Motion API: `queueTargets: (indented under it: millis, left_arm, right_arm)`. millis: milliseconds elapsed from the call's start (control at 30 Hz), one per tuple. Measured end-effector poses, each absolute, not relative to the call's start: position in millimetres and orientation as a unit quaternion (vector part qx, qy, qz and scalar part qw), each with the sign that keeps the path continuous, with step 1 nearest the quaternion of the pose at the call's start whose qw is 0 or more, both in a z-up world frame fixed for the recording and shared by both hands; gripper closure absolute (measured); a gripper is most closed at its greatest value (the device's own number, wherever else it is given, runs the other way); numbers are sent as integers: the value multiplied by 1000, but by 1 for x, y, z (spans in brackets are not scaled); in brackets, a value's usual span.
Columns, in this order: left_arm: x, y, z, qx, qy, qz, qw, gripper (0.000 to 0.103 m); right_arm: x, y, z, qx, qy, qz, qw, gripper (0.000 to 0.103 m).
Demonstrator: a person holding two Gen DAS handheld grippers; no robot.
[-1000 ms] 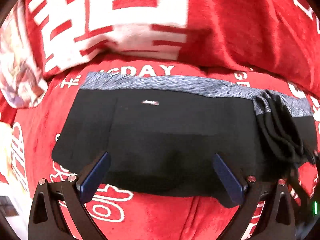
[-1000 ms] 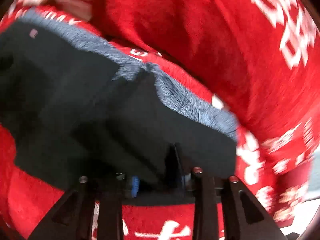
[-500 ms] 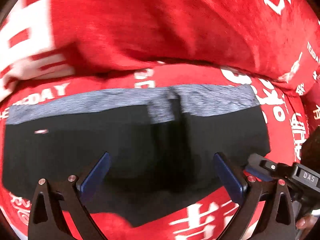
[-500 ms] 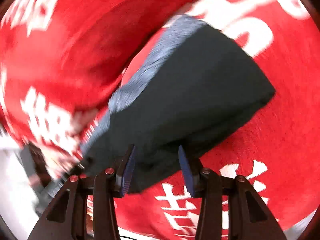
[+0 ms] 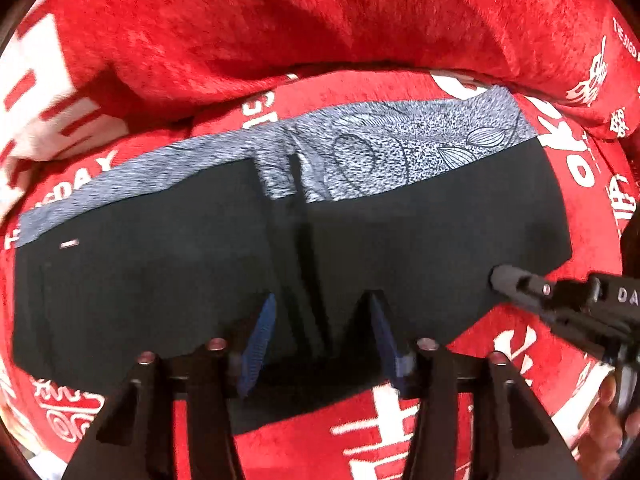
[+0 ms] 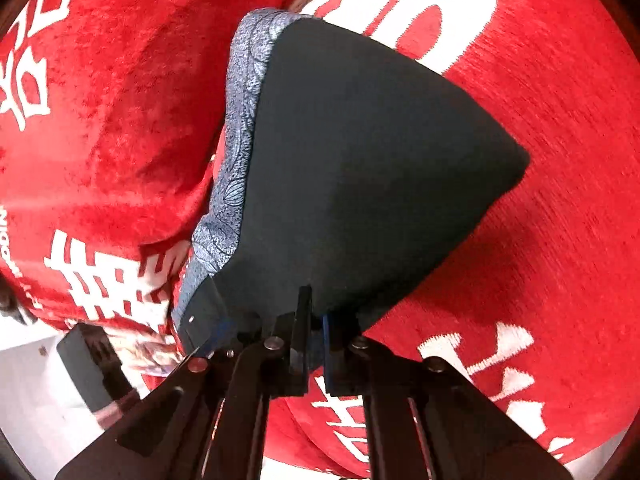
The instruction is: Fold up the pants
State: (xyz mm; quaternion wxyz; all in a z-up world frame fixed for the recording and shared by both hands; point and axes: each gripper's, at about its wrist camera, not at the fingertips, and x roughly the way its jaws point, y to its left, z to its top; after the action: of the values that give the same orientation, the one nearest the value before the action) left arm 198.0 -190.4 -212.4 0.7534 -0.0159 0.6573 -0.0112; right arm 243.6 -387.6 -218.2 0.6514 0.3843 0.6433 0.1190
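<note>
Black pants with a grey patterned waistband lie on a red blanket. A folded layer covers their right half. My left gripper sits over the near edge at the fold line, jaws partly closed around the fabric, blue pads showing. My right gripper is shut on the near edge of the pants. It also shows at the right of the left wrist view, touching the pants' right edge.
The red blanket with white lettering covers the surface and rises in a thick roll behind the pants. A white floor or edge and a dark object show at the lower left of the right wrist view.
My left gripper's jaws have narrowed from wide open onto the fold. My right gripper has closed onto the pants' edge. The right half has been laid over and flattened.
</note>
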Motion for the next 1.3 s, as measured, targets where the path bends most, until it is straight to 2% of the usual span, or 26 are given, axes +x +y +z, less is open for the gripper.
queueTargets:
  millis: [33,67,233,267,300,367,467,600,667,733,1000,1033,1133,1300]
  left_arm:
    - [197,-190,-208,-11,653,-2,757,24]
    - [195,-188,-202,-11,646,3,763,21]
    - [189,-187,-192,15,668,8,744,21]
    - [187,-187,-191,19,673,8,740,21]
    - [182,-186,-188,25,676,8,736,21]
    - [173,-184,-181,33,683,9,729,21]
    - [162,-186,-173,38,695,7,718,21]
    - [154,-195,-159,47,698,-3,714,21]
    - [151,-199,-151,49,697,-10,716,21]
    - [152,-202,-143,47,694,-16,718,1]
    - [152,-202,-125,54,688,-20,724,0]
    - [151,-201,-124,53,688,-18,723,0]
    - [149,-195,-120,47,688,-12,724,0]
    - [145,-191,-120,49,690,-8,722,0]
  right_arm:
    - [246,-388,-215,371,645,123,656,96]
    - [248,-388,-213,360,648,126,659,94]
    - [252,-384,-188,296,671,136,667,77]
    - [249,-382,-179,279,671,139,673,62]
    - [246,-382,-169,262,672,140,678,42]
    - [232,-388,-149,232,668,139,693,33]
    - [210,-397,-125,197,669,137,704,33]
    - [189,-411,-110,180,677,121,704,25]
    - [181,-417,-104,181,676,110,705,25]
    - [176,-420,-99,189,678,103,703,24]
    - [178,-402,-75,130,668,106,725,18]
    - [179,-399,-74,128,668,108,725,16]
    - [181,-392,-68,125,666,112,727,2]
    - [179,-382,-61,95,657,112,739,0]
